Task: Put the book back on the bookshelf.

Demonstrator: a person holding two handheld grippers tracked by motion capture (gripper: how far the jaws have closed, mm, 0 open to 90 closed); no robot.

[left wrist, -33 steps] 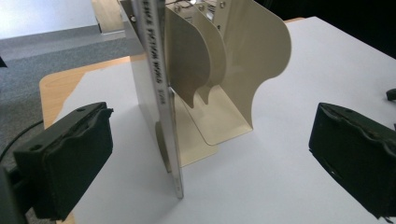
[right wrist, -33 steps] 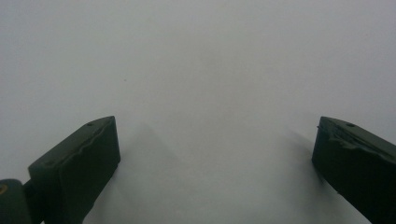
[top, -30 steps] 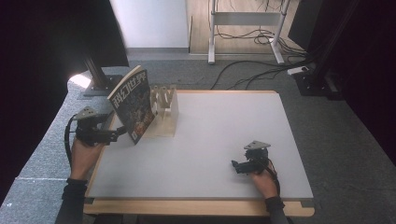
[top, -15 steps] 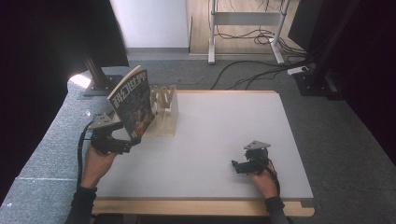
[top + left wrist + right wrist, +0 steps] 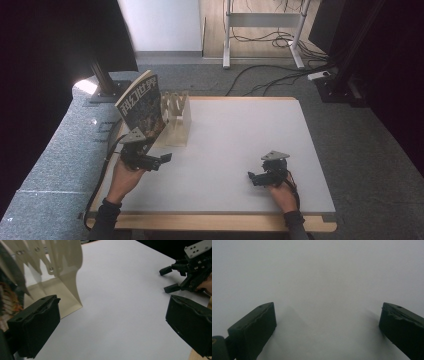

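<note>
A book (image 5: 140, 106) with a colourful cover leans upright against a cream slotted rack (image 5: 176, 117) at the table's rear left. My left gripper (image 5: 161, 161) hovers just in front of the book's lower edge, open, with nothing between its fingers and its jaws pointing right. In the left gripper view its jaws (image 5: 110, 325) stand wide apart, with the rack (image 5: 62, 277) ahead on the left and the book's edge (image 5: 7, 300) at far left. My right gripper (image 5: 251, 179) rests low at the front right, open and empty. In the right gripper view (image 5: 327, 327) it frames bare table.
The white table (image 5: 240, 135) has a wooden front edge. The right gripper (image 5: 172, 277) appears across the table in the left gripper view. Beyond the table are grey carpet, cables (image 5: 270, 75), a desk frame (image 5: 260, 30) and a black stand (image 5: 102, 82) at left.
My left gripper has moved right, from off the table's left edge beside the book to in front of it over the table. The book and my right gripper have stayed put.
</note>
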